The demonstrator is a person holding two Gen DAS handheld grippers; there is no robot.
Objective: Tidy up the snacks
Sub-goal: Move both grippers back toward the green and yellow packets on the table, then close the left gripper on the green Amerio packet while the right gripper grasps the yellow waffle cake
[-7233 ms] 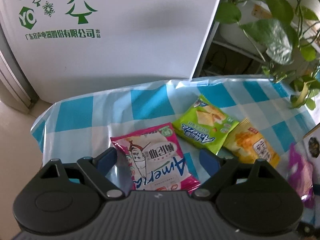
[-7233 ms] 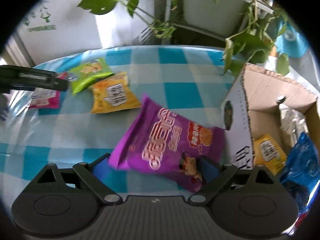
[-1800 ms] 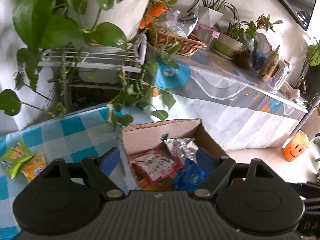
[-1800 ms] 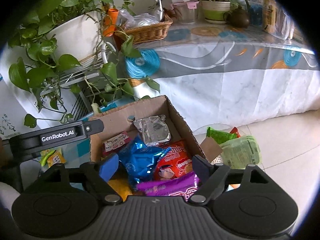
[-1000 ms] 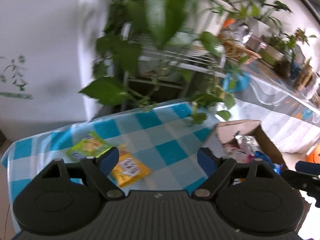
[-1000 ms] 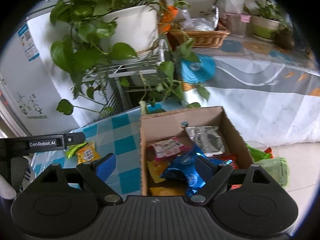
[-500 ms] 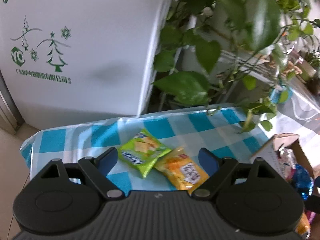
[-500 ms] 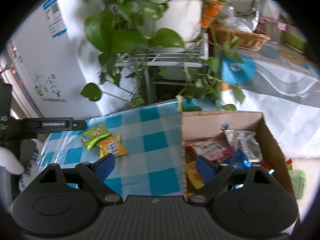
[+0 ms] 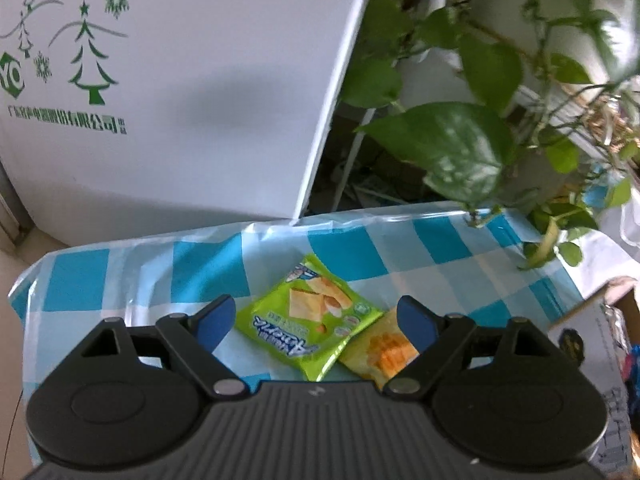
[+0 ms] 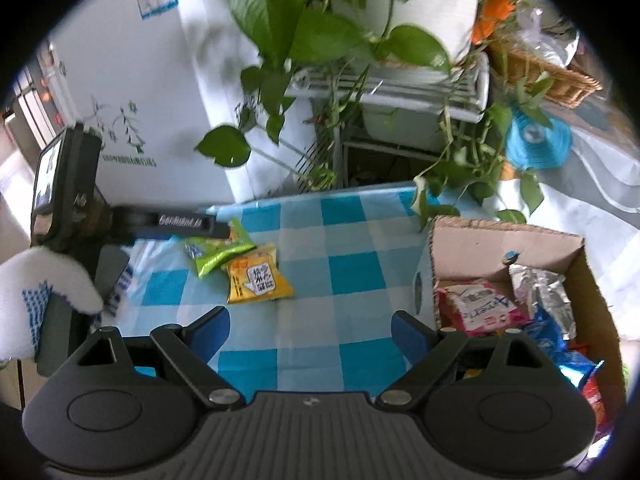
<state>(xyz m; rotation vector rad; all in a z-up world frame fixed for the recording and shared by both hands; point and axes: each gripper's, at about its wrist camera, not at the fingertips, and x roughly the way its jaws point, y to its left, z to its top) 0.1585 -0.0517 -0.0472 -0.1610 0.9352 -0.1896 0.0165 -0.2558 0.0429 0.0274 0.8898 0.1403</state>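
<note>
A green snack bag (image 9: 308, 322) and a yellow snack bag (image 9: 386, 354) lie side by side on the blue-and-white checked tablecloth (image 9: 200, 272). My left gripper (image 9: 316, 322) is open and empty, hovering just above the green bag. In the right wrist view the green bag (image 10: 218, 250) and yellow bag (image 10: 258, 278) lie at the table's left, with the left gripper's finger (image 10: 184, 226) over the green one. My right gripper (image 10: 310, 330) is open and empty above the table's middle. The cardboard box (image 10: 472, 248) at right holds a pink bag (image 10: 480, 308), a silver bag (image 10: 538, 284) and blue bags.
A white fridge (image 9: 168, 80) with green tree print stands behind the table. Trailing pothos leaves (image 9: 448, 148) hang over the table's far right corner, and a white pot (image 10: 432, 4) sits on a wire rack. The box edge (image 9: 588, 320) shows at the left wrist view's right.
Both grippers swung left from the box back to the table. The left one has come down close over the green bag. The pink and purple bags are in the box now.
</note>
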